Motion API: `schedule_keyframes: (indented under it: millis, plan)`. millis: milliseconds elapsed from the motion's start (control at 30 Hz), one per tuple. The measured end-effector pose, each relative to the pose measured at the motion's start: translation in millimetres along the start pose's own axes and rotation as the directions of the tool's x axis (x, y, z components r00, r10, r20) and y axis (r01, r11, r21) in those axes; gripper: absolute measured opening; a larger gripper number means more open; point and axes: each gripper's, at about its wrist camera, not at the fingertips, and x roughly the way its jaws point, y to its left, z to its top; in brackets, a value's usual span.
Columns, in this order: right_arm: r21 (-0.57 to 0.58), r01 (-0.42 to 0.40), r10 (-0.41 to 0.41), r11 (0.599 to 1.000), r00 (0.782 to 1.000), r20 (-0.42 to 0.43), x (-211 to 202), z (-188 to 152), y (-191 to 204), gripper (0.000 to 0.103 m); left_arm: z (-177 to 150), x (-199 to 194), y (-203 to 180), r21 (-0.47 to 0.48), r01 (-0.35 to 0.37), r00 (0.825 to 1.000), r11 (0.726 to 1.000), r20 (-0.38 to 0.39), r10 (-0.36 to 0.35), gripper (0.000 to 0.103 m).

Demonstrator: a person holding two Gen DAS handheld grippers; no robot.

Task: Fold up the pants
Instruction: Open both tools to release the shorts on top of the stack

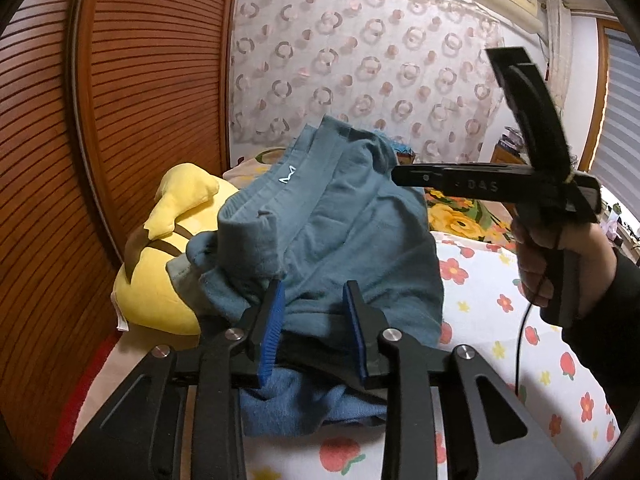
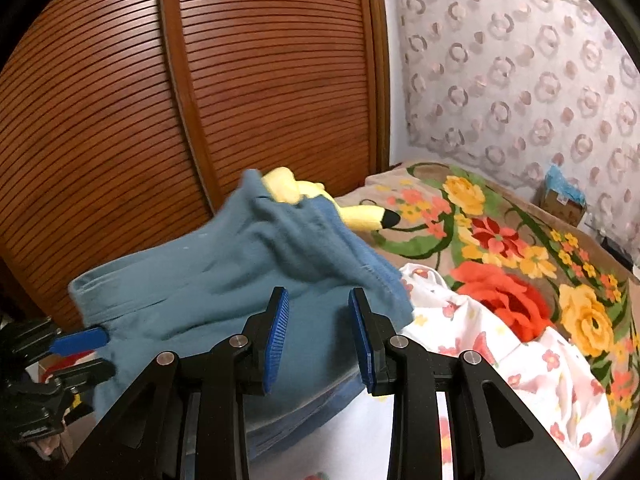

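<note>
The teal-blue pants [image 1: 332,224] lie bunched on the bed, waistband up against a yellow plush toy [image 1: 168,260]. My left gripper [image 1: 314,300] is open, its blue pads over the near edge of the pants, holding nothing. In the right wrist view the pants [image 2: 224,280] lie in a folded heap with a raised fold toward the wardrobe. My right gripper [image 2: 320,312] is open just above the pants' right part and holds nothing. The right gripper's body [image 1: 500,184] shows in the left wrist view, held by a hand. The left gripper's fingers [image 2: 80,340] show at the left edge.
A brown slatted wardrobe door [image 1: 132,100] stands close on the left. The bed has a white flowered sheet [image 1: 500,312] and a bright floral blanket [image 2: 520,248]. A small box [image 2: 562,204] sits by the patterned wall curtain [image 2: 520,72].
</note>
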Motion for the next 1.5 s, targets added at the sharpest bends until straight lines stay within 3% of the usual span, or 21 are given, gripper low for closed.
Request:
schedule_keyframes:
  millis: [33, 67, 133, 200, 333, 467, 800, 1167, 1500]
  plan:
    - [-0.003, -0.003, 0.003, 1.0, 1.0, 0.003, -4.3, -2.6, 2.9, 0.032, 0.2, -0.5, -0.3, 0.002, -0.002, 1.0, 1.0, -0.001, 0.002, 0.035]
    - [-0.005, -0.008, 0.008, 1.0, 1.0, 0.006, -8.4, -4.5, 7.4, 0.032, 0.3, -2.7, -0.3, 0.002, 0.002, 1.0, 1.0, 0.002, -0.002, 0.046]
    - [-0.01, -0.011, 0.011, 1.0, 1.0, 0.012, -15.7, -10.0, 13.0, 0.032, 0.1, -7.8, -0.4, 0.0, 0.011, 1.0, 1.0, 0.007, -0.011, 0.052]
    - [-0.014, -0.012, 0.013, 1.0, 1.0, 0.017, -23.3, -14.7, 15.1, 0.032, 0.0, -13.8, -0.8, 0.002, 0.008, 1.0, 1.0, 0.017, -0.008, 0.079]
    - [-0.015, -0.01, 0.01, 1.0, 1.0, 0.02, -34.8, -20.4, 19.2, 0.032, 1.4, -25.1, 1.0, -0.002, 0.014, 0.999, 1.0, 0.03, -0.014, 0.087]
    - [-0.009, -0.005, 0.005, 1.0, 1.0, 0.023, -44.9, -24.9, 22.3, 0.032, 1.5, -36.2, 2.0, 0.006, 0.0, 0.999, 1.0, 0.054, 0.0, 0.103]
    - [-0.008, 0.001, -0.001, 1.0, 0.999, 0.032, -66.0, -33.2, 42.2, 0.032, -4.3, -58.6, -3.3, 0.034, -0.038, 0.997, 0.999, 0.072, 0.035, 0.103]
    - [0.029, 0.073, -0.074, 0.997, 0.997, 0.036, -84.7, -48.1, 55.0, 0.088, -17.4, -80.1, -11.4, 0.049, -0.025, 0.997, 0.999, 0.077, 0.021, 0.103]
    - [0.023, 0.103, -0.104, 0.994, 0.993, 0.052, -111.0, -59.8, 76.3, 0.092, -23.7, -105.8, -15.5, 0.044, -0.022, 0.994, 0.999, 0.112, 0.017, 0.103]
